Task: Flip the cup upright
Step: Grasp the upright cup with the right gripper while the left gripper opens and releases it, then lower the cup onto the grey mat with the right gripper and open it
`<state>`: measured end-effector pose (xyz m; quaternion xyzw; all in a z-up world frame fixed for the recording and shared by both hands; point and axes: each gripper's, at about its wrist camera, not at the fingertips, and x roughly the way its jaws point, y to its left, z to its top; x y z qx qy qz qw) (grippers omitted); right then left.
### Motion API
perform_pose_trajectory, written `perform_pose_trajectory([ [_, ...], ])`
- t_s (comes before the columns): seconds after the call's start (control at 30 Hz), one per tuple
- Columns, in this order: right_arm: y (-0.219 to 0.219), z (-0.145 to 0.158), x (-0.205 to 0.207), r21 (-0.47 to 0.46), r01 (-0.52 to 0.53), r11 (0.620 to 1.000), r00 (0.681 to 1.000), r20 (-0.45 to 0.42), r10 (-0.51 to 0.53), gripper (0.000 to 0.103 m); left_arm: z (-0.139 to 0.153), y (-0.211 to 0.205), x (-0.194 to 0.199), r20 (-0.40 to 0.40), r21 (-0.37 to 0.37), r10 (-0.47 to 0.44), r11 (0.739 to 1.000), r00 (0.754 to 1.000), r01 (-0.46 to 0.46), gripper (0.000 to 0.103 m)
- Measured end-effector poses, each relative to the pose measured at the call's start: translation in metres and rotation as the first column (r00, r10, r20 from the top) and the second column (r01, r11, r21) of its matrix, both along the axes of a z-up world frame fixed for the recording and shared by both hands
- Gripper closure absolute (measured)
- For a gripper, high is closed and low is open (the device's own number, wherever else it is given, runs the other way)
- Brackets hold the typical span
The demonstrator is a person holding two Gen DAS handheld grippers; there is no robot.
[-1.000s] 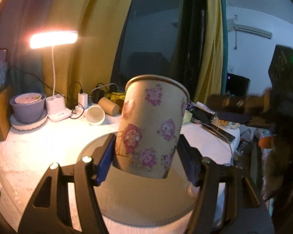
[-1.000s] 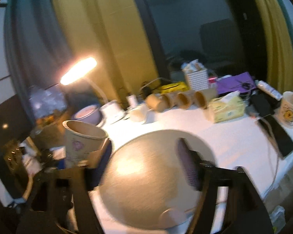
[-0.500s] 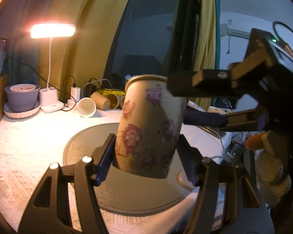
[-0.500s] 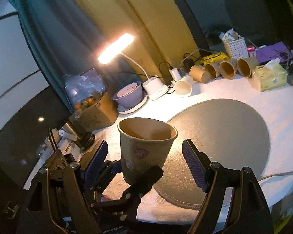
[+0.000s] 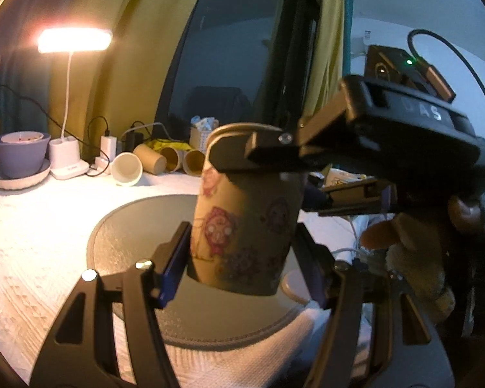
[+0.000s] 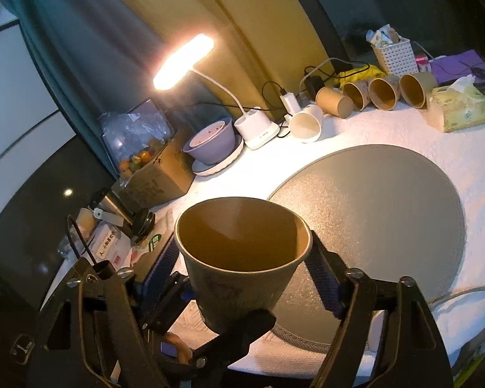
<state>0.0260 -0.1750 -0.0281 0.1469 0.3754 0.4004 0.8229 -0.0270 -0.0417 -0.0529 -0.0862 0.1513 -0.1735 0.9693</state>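
The left claw (image 5: pixel 242 258) is gripping a paper cup (image 5: pixel 245 223) low on its wall, its blue pads (image 5: pixel 174 268) pressing against both sides; the cup is sitting mouth up, tilting slightly, above the near edge of a round grey mat (image 5: pixel 139 226) and not touching it; pink cartoon faces are showing on the cup's side. The right claw (image 6: pixel 242 265) is standing open around the same cup (image 6: pixel 242 252) near its rim, one blue pad (image 6: pixel 323 284) close to each side of the cup, though whether those pads are touching the wall I cannot tell; from the left view this right claw (image 5: pixel 274 174) is reaching in from the right, its upper finger crossing the cup's rim, with a hand (image 5: pixel 413 226) holding the tool behind it. The mat is lying on a white textured surface (image 6: pixel 387 129). Beyond the mat a lit desk lamp (image 6: pixel 184 61) is shining over a purple bowl on a plate (image 6: pixel 213 142); just beside the lamp's base a white cup (image 6: pixel 307 123) is lying on its side, and next to that a row of brown paper cups (image 6: pixel 381 92) is lying on its side too; a tissue box (image 6: pixel 458 110) is sitting at the far right end of that row; a cardboard box (image 6: pixel 158 174) is standing beside the bowl, on the side away from the lamp base.
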Motion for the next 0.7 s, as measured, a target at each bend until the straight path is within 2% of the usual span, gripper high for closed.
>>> perform_pose_trajectory([
  [0.13, 0.009, -0.002, 0.005, -0.041, -0.015, 0.999, 1.000, 0.017, 0.016, 0.034, -0.002, -0.001, -0.001, -0.023, 0.030, 0.009, 1.000, 1.000, -0.009, 0.037],
  [0.2, 0.014, -0.004, 0.009, -0.055, -0.021, 0.998, 0.999, 0.024, 0.023, 0.035, -0.005, -0.001, 0.004, -0.075, 0.033, 0.015, 0.999, 0.997, -0.012, 0.020],
  [0.3, 0.019, -0.007, 0.016, -0.094, -0.007, 0.996, 0.999, 0.048, 0.012, 0.035, -0.012, 0.005, 0.012, -0.137, 0.023, 0.046, 0.999, 0.990, -0.043, 0.020],
  [0.37, 0.022, -0.006, 0.022, -0.139, 0.024, 0.990, 0.995, 0.100, -0.010, 0.035, -0.015, 0.007, 0.015, -0.172, 0.028, 0.070, 0.997, 0.983, -0.066, 0.020],
  [0.53, 0.028, -0.013, 0.040, -0.221, 0.093, 0.971, 0.974, 0.220, -0.044, 0.035, -0.020, 0.018, 0.018, -0.232, 0.038, 0.123, 0.992, 0.965, -0.118, 0.020],
  [0.7, 0.035, -0.025, 0.058, -0.287, 0.160, 0.944, 0.955, 0.285, -0.075, 0.035, -0.023, 0.027, 0.022, -0.269, 0.017, 0.140, 0.990, 0.953, -0.141, 0.020],
])
